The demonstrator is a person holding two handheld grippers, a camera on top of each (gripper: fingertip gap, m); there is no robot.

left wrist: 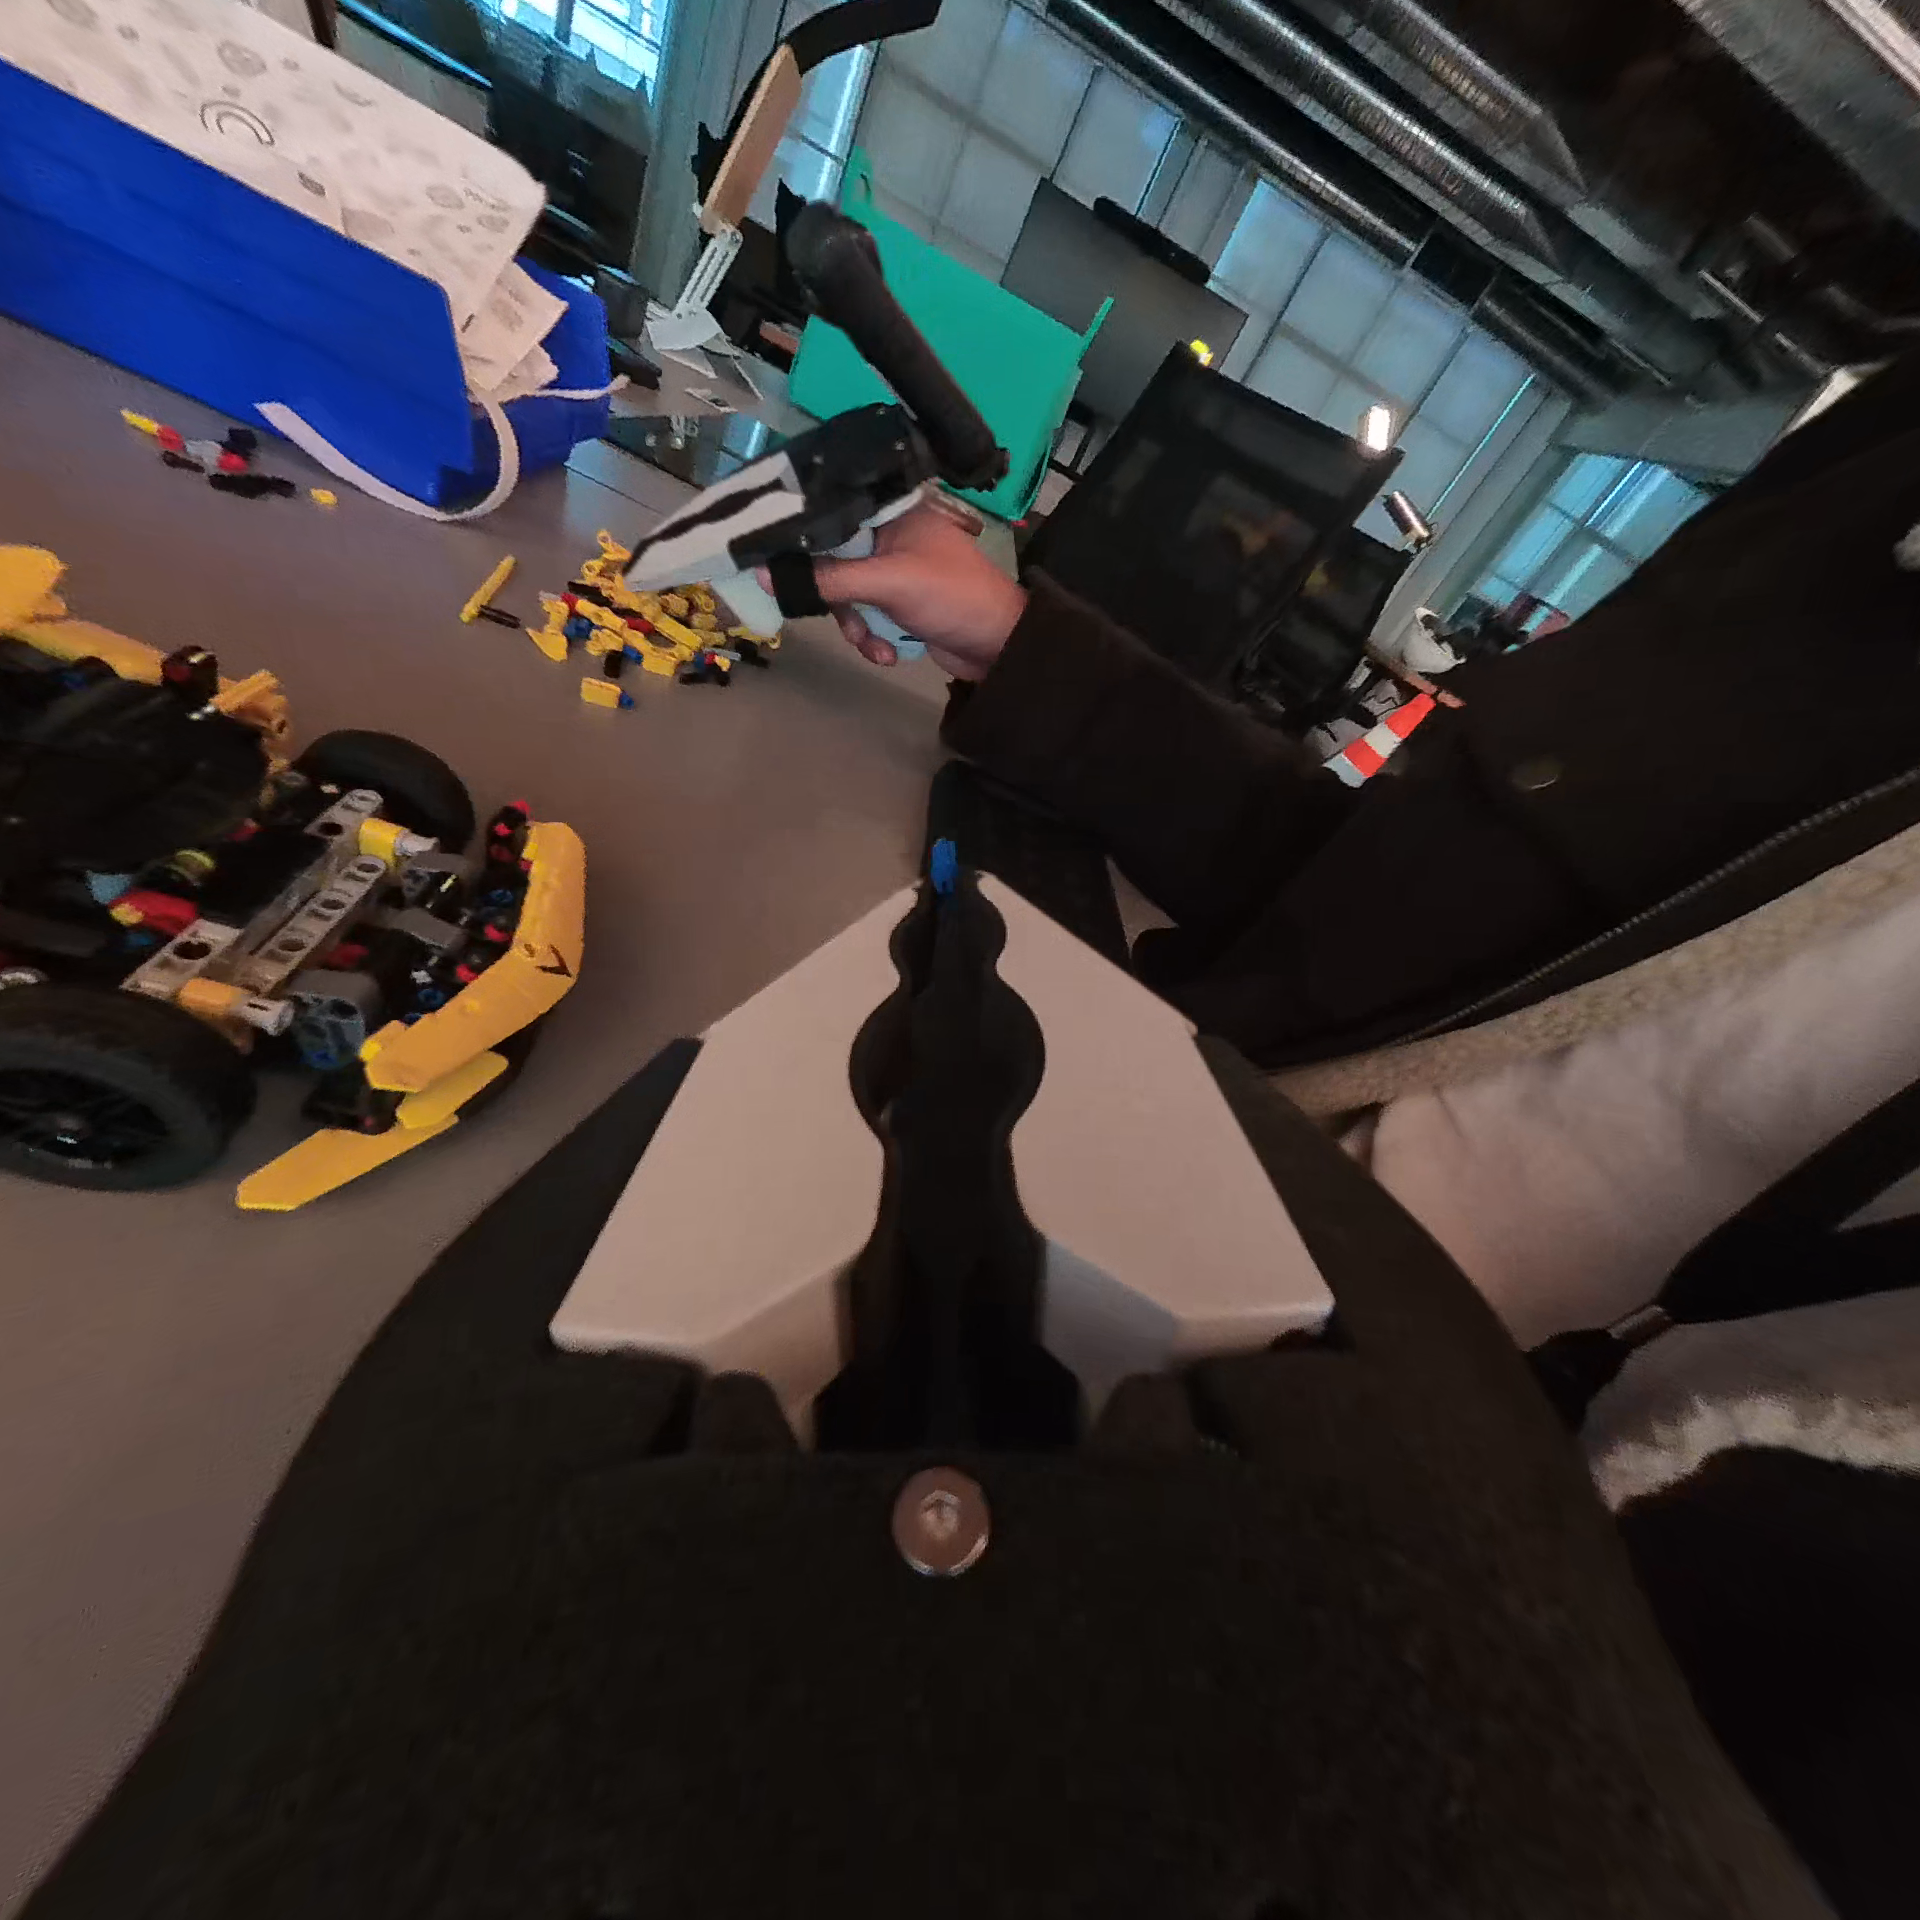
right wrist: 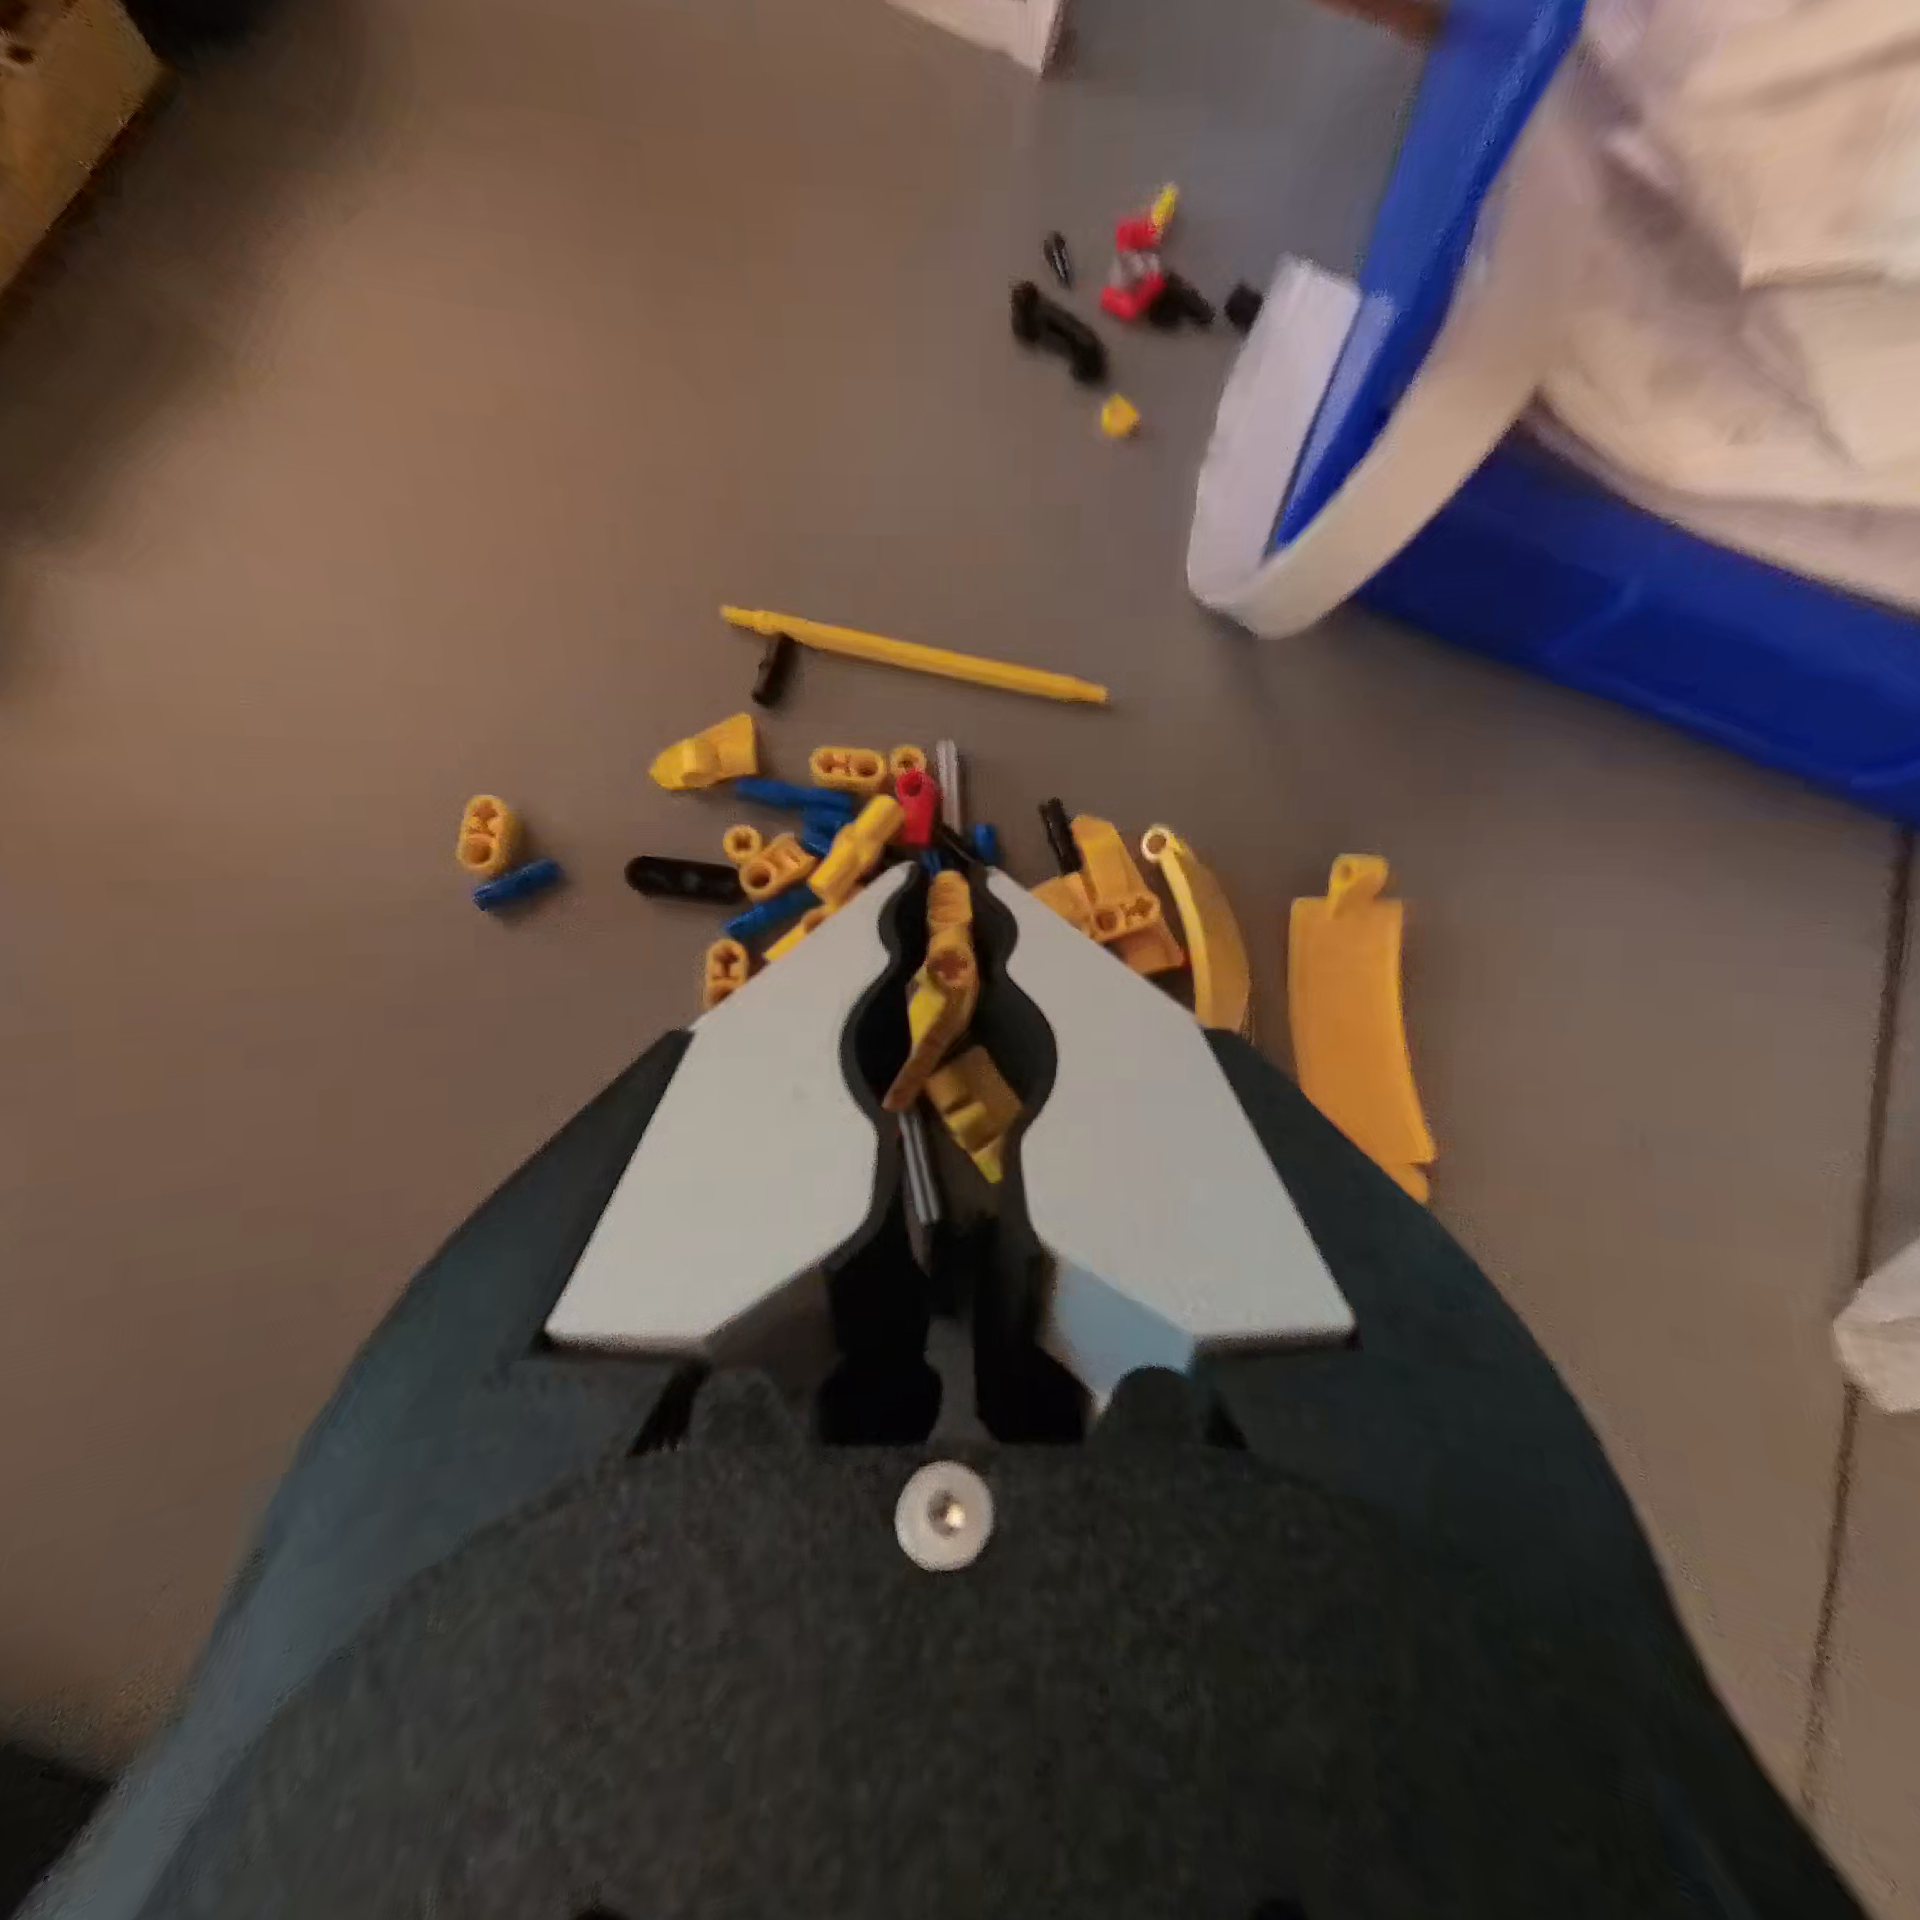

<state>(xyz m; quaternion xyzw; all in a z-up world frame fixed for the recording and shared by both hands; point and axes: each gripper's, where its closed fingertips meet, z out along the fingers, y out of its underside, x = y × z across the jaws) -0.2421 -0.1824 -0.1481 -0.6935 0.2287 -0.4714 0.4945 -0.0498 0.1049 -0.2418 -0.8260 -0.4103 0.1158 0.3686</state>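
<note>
A small blue piece [left wrist: 942,865] is pinched at the very tips of the left gripper [left wrist: 945,883], whose jaws are drawn together around it; it is held above the grey table [left wrist: 727,790], to the right of the partly built yellow model car [left wrist: 260,935] and well apart from it. The right gripper [right wrist: 940,883] is seen lowered into the pile of loose pieces [right wrist: 831,852], its jaws brought narrow with a yellow connector piece [right wrist: 945,997] lying in the gap between them; whether that piece is actually clamped cannot be told. Beyond the pile a long yellow rod [right wrist: 914,655] is laid flat, and two curved yellow panels [right wrist: 1351,997] rest just right of the pile. A blue bag [right wrist: 1558,540] with white cloth is set farther off, with a smaller scatter of black and red pieces [right wrist: 1122,291] near it.
</note>
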